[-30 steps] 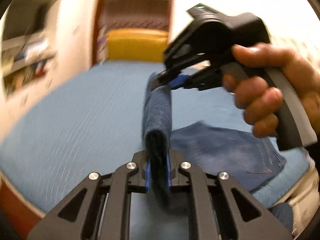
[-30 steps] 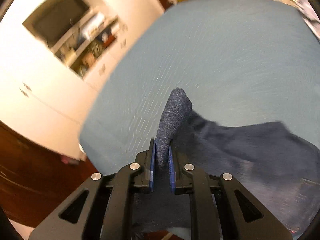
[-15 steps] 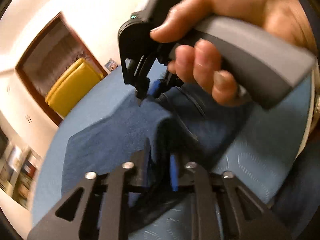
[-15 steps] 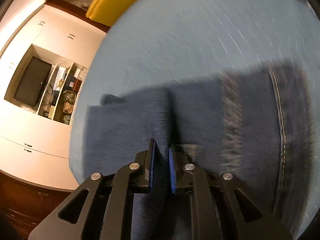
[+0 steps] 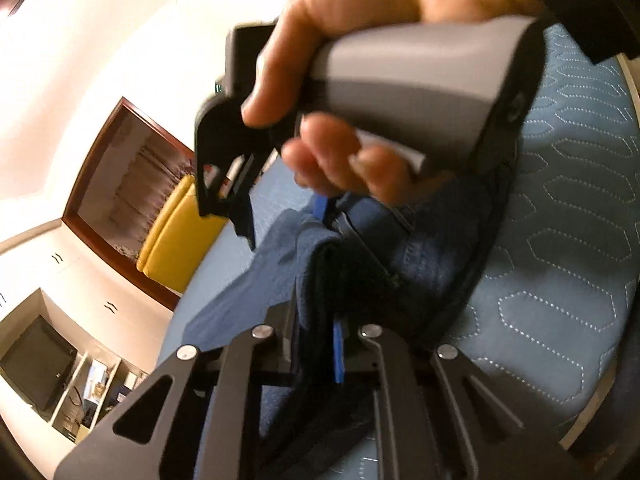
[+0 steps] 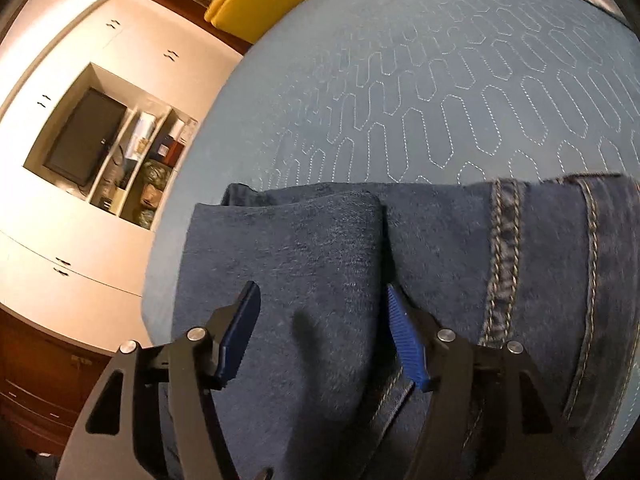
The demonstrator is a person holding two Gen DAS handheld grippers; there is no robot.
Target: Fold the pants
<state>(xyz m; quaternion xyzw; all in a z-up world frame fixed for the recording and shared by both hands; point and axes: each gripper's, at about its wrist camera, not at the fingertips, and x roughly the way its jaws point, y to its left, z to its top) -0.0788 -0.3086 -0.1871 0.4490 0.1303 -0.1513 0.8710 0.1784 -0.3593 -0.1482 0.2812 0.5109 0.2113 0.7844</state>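
Here the pants [image 6: 320,280] lay folded over on the blue quilted bed [image 6: 440,80], filling the lower half of the right wrist frame. The right gripper [image 6: 320,328] was opening, its jaws wide with cloth lying loose between them. At the bottom centre of the left wrist frame the left gripper [image 5: 316,344] was closing, narrow, on a dark fold of the pants. This looked like the release after a fold; next, the left would need to let go too. No brand, label or writing could be read.
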